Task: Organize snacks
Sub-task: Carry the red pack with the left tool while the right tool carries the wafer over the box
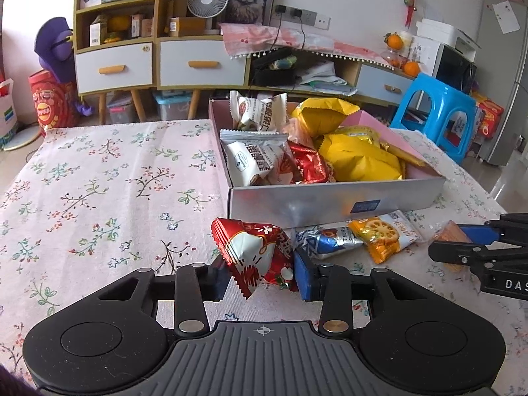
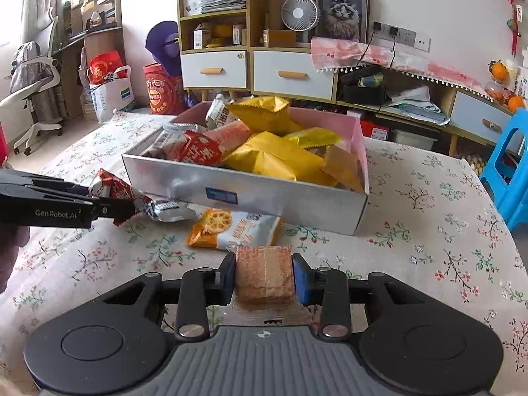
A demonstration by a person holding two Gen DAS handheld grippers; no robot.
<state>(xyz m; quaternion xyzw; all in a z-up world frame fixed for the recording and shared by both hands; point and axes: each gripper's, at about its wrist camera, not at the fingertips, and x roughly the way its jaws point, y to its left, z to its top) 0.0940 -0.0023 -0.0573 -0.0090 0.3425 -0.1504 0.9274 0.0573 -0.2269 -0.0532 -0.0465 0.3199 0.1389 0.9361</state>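
Observation:
A silver box [image 1: 330, 203] with a pink inside holds several snack packets; it also shows in the right wrist view [image 2: 264, 194]. My left gripper [image 1: 260, 279] is shut on a red and white snack packet [image 1: 260, 254], just in front of the box. It shows from the side in the right wrist view [image 2: 112, 206] with the packet [image 2: 114, 186]. My right gripper [image 2: 264, 279] is shut on a brown cracker pack [image 2: 264, 272] above the tablecloth; it shows at the right in the left wrist view [image 1: 455, 247]. A blue-silver packet [image 1: 326, 239] and an orange lotus-root packet [image 1: 384, 234] lie before the box.
The table carries a floral cloth [image 1: 99, 198]. A blue plastic stool [image 1: 439, 115] stands right of the table. Cabinets with drawers [image 1: 158, 62] line the far wall. A red bucket [image 1: 49, 102] and bags stand on the floor at the left.

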